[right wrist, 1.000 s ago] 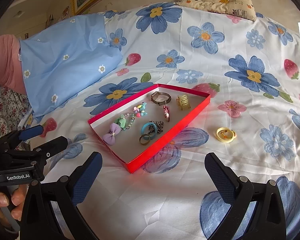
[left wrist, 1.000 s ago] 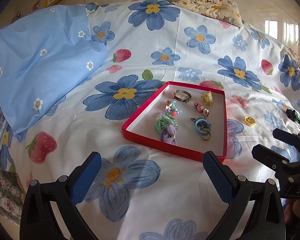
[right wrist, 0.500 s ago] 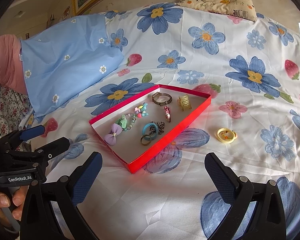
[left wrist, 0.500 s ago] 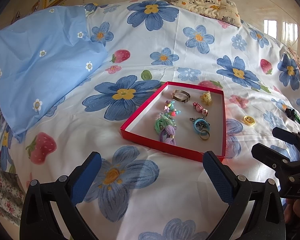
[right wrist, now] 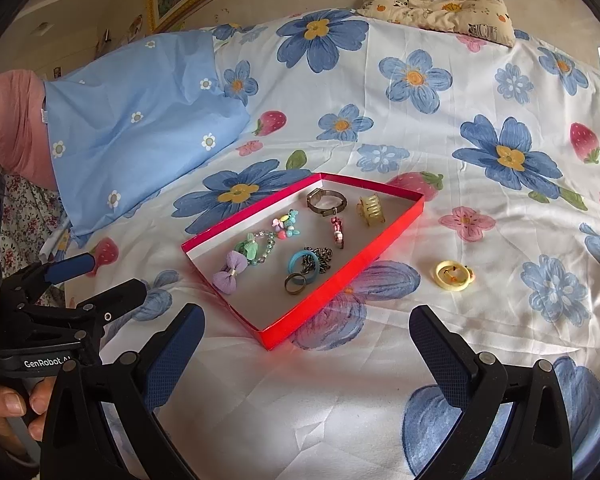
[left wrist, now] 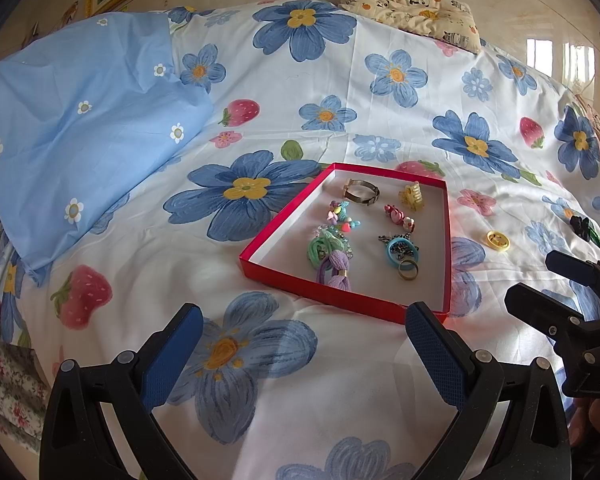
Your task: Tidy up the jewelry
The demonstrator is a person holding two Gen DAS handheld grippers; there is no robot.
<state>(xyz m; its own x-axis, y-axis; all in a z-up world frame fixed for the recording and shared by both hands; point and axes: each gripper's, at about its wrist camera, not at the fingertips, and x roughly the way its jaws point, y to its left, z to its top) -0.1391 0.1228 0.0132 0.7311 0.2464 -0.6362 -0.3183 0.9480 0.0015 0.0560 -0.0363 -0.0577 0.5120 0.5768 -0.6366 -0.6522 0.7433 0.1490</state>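
A shallow red box (left wrist: 342, 300) (right wrist: 364, 270) lies on the flowered bedsheet. Inside it are a purple bow (right wrist: 230, 272), a bead bracelet (right wrist: 260, 246), a metal bangle (right wrist: 326, 202), a yellow claw clip (right wrist: 370, 210), a blue ring (right wrist: 302, 266) and several other pieces. A yellow ring-shaped piece (right wrist: 453, 275) (left wrist: 498, 240) lies on the sheet right of the box. A dark piece (left wrist: 586, 228) lies farther right. My left gripper (left wrist: 304, 344) and my right gripper (right wrist: 306, 344) hover open and empty near the box's front edge.
A light blue pillowcase (left wrist: 80, 128) covers the left of the bed. A patterned small pillow (left wrist: 416, 8) rests at the far edge against the wall. A hand (right wrist: 8, 408) holds the left gripper's handle. The bed's left edge drops off near a floral cloth (left wrist: 4, 368).
Both views have shifted only slightly; the box and jewelry keep their places and both grippers stay open.
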